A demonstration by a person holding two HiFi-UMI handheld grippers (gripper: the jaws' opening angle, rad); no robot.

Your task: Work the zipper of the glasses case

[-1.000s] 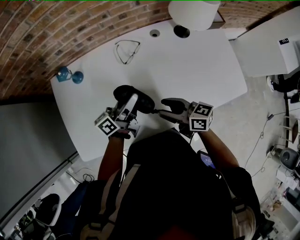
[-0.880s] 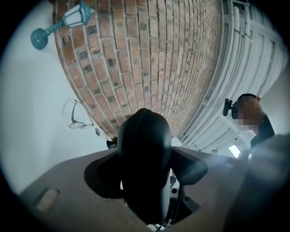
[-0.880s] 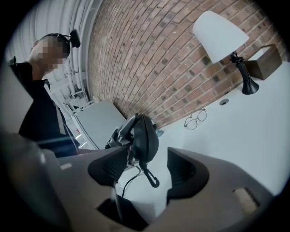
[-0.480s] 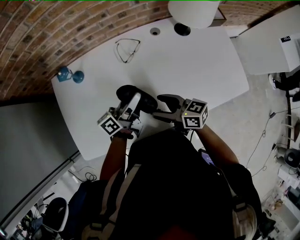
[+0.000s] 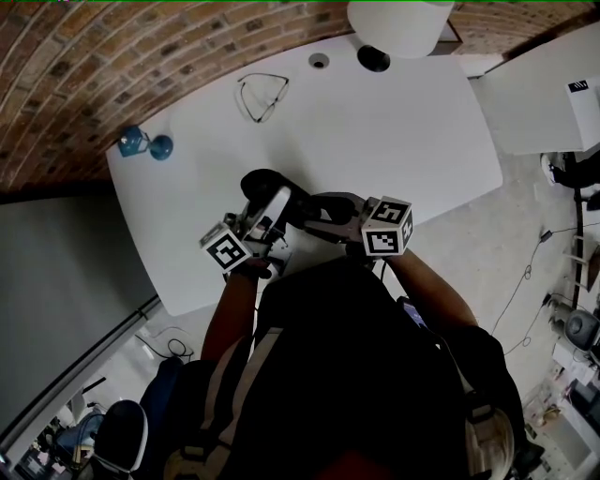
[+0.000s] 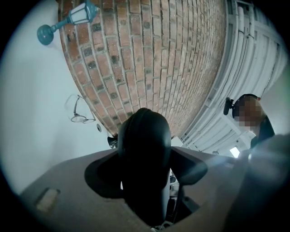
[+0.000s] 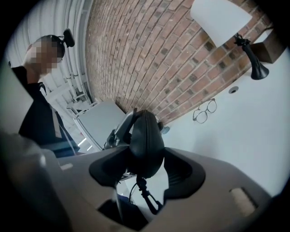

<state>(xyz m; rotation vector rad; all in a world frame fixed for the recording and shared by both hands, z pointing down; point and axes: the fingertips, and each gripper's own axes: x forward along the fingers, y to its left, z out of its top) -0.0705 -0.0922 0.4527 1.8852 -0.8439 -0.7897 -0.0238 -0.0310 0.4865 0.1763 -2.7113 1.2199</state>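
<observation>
Over the white table [image 5: 403, 141], a smooth black oval glasses case [image 6: 144, 145] is held

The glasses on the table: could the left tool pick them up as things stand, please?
Probably not yet: the left tool is shut on the glasses case, so its jaws are full. Nothing on the table lies between it and the glasses, so the path seems free once it lets go.

Inspection recorded one table [image 5: 403, 141], one case [image 5: 263, 182], one pair of glasses [image 5: 261, 97], one blue lantern [image 5: 130, 142], one lamp [image 5: 398, 23] and two grippers: left gripper [image 6: 147, 156], right gripper [image 7: 146, 163].
</observation>
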